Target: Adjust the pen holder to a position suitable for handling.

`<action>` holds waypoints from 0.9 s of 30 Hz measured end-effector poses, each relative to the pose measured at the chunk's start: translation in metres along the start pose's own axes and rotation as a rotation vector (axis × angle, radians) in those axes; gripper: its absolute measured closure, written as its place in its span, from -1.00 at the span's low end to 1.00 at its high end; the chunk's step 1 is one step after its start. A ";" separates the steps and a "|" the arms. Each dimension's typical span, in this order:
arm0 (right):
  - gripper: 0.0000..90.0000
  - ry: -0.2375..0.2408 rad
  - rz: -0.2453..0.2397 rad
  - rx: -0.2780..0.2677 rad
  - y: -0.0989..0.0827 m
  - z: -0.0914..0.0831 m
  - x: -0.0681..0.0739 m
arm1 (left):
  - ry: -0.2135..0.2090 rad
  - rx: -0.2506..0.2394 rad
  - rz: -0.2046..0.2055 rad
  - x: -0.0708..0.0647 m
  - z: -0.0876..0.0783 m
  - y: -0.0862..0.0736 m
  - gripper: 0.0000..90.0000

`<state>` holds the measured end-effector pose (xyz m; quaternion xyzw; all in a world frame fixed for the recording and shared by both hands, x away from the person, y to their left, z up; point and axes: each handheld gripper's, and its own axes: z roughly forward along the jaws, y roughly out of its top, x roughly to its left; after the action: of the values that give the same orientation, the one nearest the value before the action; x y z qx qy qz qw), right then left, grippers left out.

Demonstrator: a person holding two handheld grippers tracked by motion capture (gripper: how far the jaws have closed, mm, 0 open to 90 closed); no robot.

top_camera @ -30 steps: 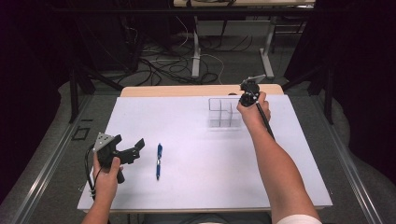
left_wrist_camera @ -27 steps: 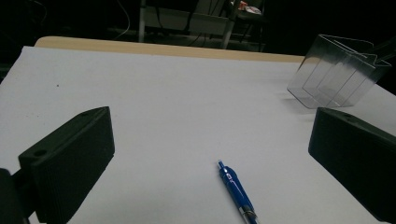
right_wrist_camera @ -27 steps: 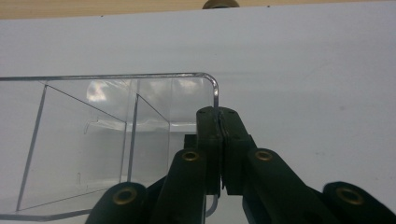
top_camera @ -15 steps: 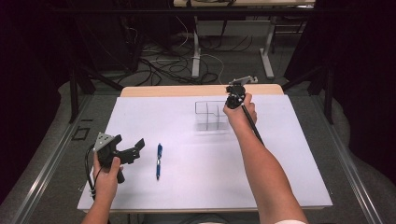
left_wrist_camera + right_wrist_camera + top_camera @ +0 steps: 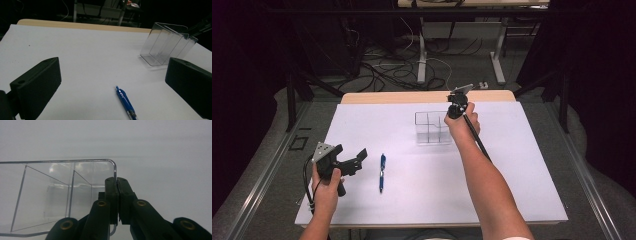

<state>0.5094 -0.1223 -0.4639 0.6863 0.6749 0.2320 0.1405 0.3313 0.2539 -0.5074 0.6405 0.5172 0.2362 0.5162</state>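
A clear plastic box (image 5: 430, 127) with dividers stands on the white table top (image 5: 512, 175), past its middle. My right gripper (image 5: 452, 112) is at the box's right wall, pointing down. In the right gripper view its jaws are pressed together on the thin rim of the clear box (image 5: 62, 195), so the right gripper (image 5: 116, 182) is shut on that wall. A blue pen (image 5: 382, 172) lies on the table nearer the person. My left gripper (image 5: 357, 159) hovers just left of it, open and holding nothing. The left gripper view has the pen (image 5: 125, 101) ahead, between the wide-apart jaws, and the box (image 5: 166, 46) farther off.
A wooden strip (image 5: 412, 96) runs along the table's far edge. Beyond it are dark floor, cables (image 5: 377, 65) and table legs. A metal rail (image 5: 267, 170) lines the left side.
My right gripper has moved left across the far part of the table, and the clear box has slid left with it. The left gripper and the pen have stayed where they were.
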 end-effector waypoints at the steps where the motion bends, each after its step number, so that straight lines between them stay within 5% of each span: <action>1: 0.97 -0.003 -0.004 0.000 0.000 0.000 0.001 | -0.001 0.001 0.002 0.000 0.000 0.000 -1.00; 12: 0.95 0.018 -0.005 0.026 -0.004 0.005 0.012 | 0.001 0.000 0.000 0.000 0.000 0.000 -1.00; 23: 0.93 0.056 0.019 0.049 -0.007 0.004 0.007 | -0.004 0.005 0.010 -0.003 0.001 -0.001 -1.00; 27: 0.77 0.124 0.034 0.057 -0.008 0.006 0.000 | -0.002 0.005 0.010 -0.002 0.001 -0.001 -1.00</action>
<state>0.5055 -0.1207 -0.4735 0.6856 0.6770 0.2569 0.0749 0.3309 0.2511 -0.5078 0.6445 0.5141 0.2368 0.5141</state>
